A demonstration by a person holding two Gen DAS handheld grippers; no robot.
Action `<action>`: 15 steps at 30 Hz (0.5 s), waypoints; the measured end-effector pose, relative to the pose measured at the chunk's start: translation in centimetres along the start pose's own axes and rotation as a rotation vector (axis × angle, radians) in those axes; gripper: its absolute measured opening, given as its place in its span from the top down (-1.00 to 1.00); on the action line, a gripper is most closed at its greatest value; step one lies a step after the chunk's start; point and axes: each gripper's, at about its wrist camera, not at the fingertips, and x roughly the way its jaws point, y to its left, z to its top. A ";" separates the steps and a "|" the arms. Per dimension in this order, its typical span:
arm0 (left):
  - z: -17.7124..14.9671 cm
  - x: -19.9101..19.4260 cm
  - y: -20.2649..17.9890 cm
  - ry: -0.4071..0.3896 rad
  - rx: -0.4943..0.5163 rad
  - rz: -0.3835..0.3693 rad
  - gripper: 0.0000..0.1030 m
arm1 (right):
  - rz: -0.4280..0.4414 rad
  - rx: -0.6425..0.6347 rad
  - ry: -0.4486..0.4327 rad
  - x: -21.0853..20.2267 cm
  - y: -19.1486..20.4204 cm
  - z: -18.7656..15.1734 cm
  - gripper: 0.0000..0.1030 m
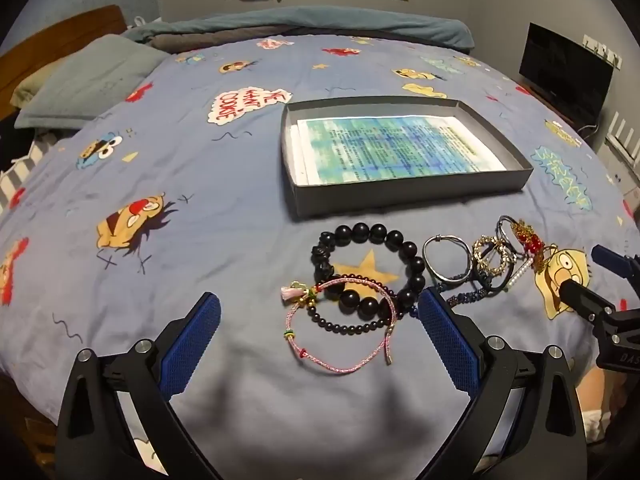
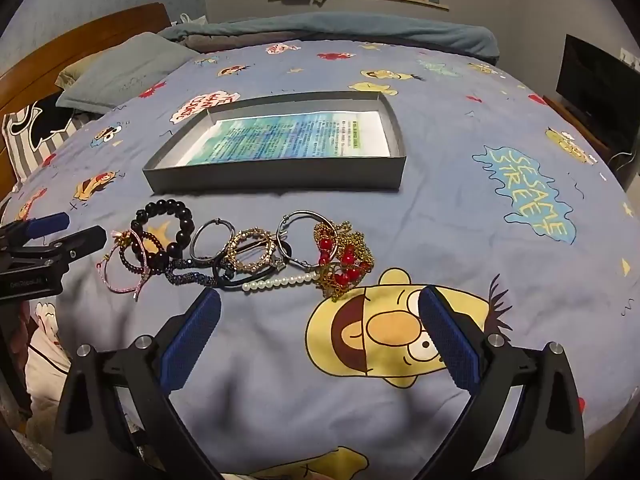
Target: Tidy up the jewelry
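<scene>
A pile of jewelry lies on the blue cartoon bedspread. A black bead bracelet (image 1: 404,246) and a pink cord bracelet (image 1: 340,366) lie just ahead of my open, empty left gripper (image 1: 320,312). To their right lie silver hoops (image 1: 448,256), a gold ring-shaped piece (image 1: 490,258) and a red and gold piece (image 1: 530,242). In the right wrist view the red and gold piece (image 2: 344,256), a pearl strand (image 2: 280,281) and the hoops (image 2: 212,238) lie ahead of my open, empty right gripper (image 2: 320,312). A grey shallow box (image 1: 400,194) lined with printed paper sits beyond the pile.
The box also shows in the right wrist view (image 2: 280,178). Pillows (image 1: 88,80) and a folded blanket (image 1: 304,24) lie at the bed's far side. A dark screen (image 1: 566,68) stands at the right. The wooden headboard (image 2: 76,48) is at the left.
</scene>
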 end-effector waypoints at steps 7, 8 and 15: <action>-0.4 0.1 -1.4 0.008 0.039 0.025 -0.90 | 0.005 0.014 0.000 0.0 -0.3 -0.3 -0.89; -0.5 0.1 -1.6 0.008 0.040 0.031 -0.90 | 0.006 0.015 0.001 0.0 -0.3 -0.3 -0.89; -0.3 0.5 -0.6 0.019 0.018 0.012 -0.90 | 0.014 0.018 0.011 0.0 -0.4 -0.2 -0.89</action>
